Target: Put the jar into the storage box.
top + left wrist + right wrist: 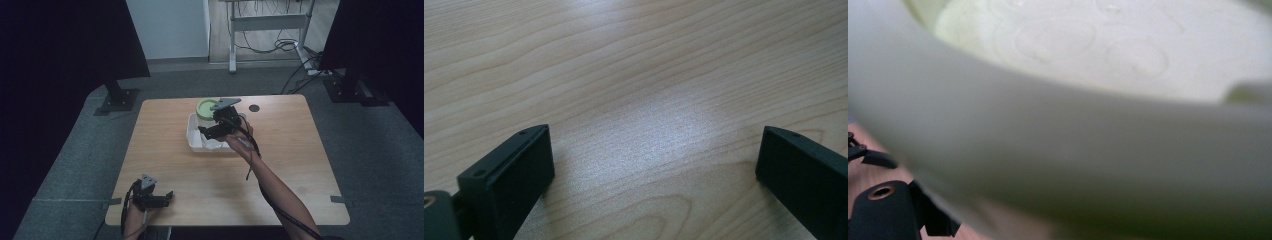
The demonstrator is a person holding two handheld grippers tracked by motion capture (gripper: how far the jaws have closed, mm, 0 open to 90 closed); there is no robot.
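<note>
holding: right gripper [216, 131] clamped on white tray [196, 142] rim
left gripper [651, 170]: jaws apart, idle
risk: tray tipping, green bowl [206, 108] sliding

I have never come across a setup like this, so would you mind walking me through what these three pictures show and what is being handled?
There is no robot arm here: a person holds a hand-held two-jaw gripper in each hand at a wooden table. The high view looks down from above the person's side. In it the left gripper rests near the table's near edge, and the right gripper reaches over a white tray in the middle, next to a pale green bowl at the tray's far end.

The other two pictures come from cameras riding on the grippers. The left gripper view shows its black jaws wide apart over bare wood, holding nothing. The right gripper view is pressed so close to a pale rim, apparently the tray's or the bowl's, that I cannot tell whether its jaws hold anything.
</note>
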